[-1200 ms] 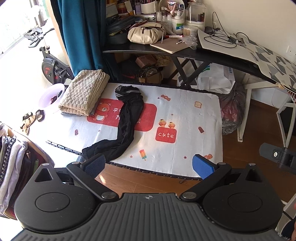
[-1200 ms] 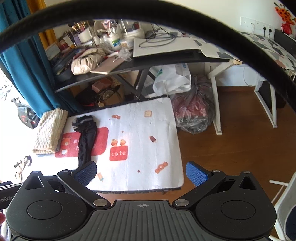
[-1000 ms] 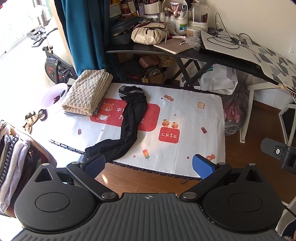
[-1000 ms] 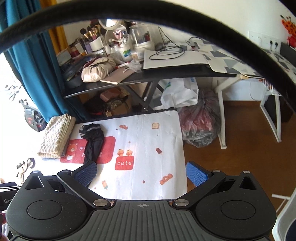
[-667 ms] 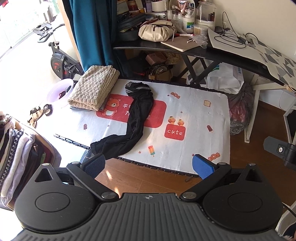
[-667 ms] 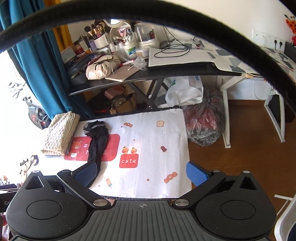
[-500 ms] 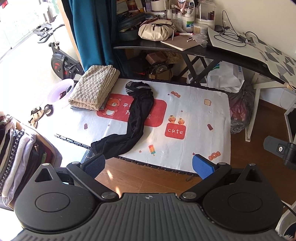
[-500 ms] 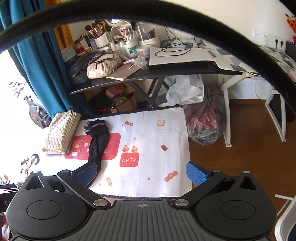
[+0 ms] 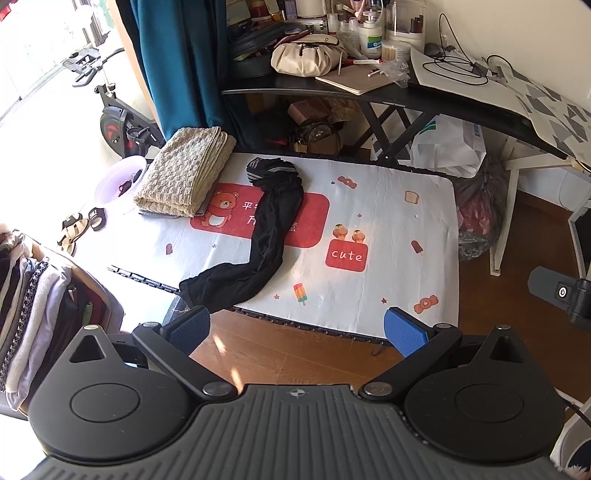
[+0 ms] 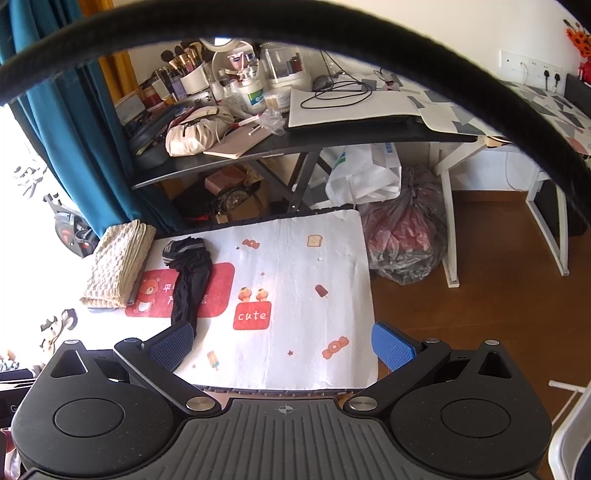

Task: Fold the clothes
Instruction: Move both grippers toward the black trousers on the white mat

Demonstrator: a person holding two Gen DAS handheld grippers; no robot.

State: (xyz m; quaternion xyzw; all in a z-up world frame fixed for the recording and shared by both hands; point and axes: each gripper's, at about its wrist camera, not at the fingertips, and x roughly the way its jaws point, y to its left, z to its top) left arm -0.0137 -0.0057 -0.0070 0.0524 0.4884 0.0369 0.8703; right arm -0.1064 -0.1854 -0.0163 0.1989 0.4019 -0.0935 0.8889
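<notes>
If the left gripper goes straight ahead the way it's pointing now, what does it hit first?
Probably the white printed mat, near the black garment lying across it. The open left gripper holds nothing, and nothing shows in between, though depth is unclear.

Strong daylight pours in from the window side, left of the teal curtain (image 9: 177, 62), and burns the floor there to plain white in both views. The white printed mat (image 9: 388, 221) beyond the curtain is brightly and evenly lit, with small sun patches on the brown wooden floor (image 9: 258, 343) at its near edge. Under the black bench (image 10: 332, 142) lies deep shadow. Focus is sharp throughout. Fisheye bending curves the bench edge, and a dark curved band (image 10: 332, 33) arcs across the top of the right view.
</notes>
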